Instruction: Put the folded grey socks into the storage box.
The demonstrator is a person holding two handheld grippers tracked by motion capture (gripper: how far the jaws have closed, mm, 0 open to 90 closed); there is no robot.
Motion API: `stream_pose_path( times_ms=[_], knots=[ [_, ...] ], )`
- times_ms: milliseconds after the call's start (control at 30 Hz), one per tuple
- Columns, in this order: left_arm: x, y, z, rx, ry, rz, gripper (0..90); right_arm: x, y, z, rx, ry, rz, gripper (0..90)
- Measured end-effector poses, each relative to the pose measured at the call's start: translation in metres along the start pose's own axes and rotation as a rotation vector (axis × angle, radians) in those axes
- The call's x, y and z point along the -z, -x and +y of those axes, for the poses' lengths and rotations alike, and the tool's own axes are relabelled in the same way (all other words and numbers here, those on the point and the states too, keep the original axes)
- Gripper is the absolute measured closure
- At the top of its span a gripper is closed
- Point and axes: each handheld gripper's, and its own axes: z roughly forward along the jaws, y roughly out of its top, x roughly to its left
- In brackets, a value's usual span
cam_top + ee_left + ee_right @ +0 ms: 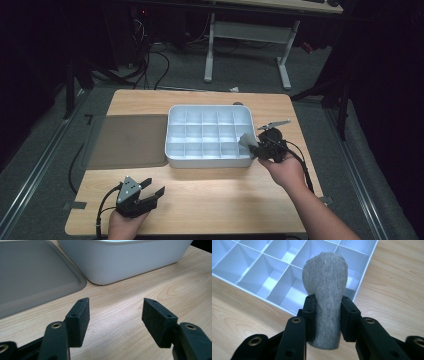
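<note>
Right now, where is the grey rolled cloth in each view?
High view: grey rolled cloth at the white divided tray's near right corner, in the right claw.
Left gripper view: not in it.
Right gripper view: centre, between the jaws, above the tray.
Shared landmark: the tray.

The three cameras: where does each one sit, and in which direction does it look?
High view: above the person's side, looking forward and down on the wooden table; both forearms, the left gripper and the right gripper show.
Left gripper view: on the left gripper, looking low along open jaws toward the grey lid and white tray.
Right gripper view: on the right gripper, looking down at the grey cloth roll it clamps over the tray's corner.
All three views share the tray and table.
</note>
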Motion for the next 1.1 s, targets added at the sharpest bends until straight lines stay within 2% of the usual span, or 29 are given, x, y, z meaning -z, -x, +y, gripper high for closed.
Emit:
stream_pose_path(
  times_ms=[433, 633, 933, 1100],
  knots=[
    [0.001, -0.002, -0.001, -0.002, -0.001, 0.001, 39.8, -0.019, -0.003, 0.016, 0.009, -0.059, -0.015, 70.2],
    [0.0, -0.002, -0.001, -0.001, -0.004, -0.001, 39.8, -0.022, -0.002, 0.021, -0.009, -0.08, -0.03, 70.2],
    [0.0, -0.002, -0.001, 0.001, -0.005, -0.001, 39.9, -0.045, -0.001, 0.016, -0.034, -0.179, -0.055, 71.1],
    [-0.001, -0.002, -0.001, 0.0, -0.006, -0.001, 40.0, -0.051, -0.001, 0.015, -0.02, -0.208, -0.067, 71.4]
  ],
)
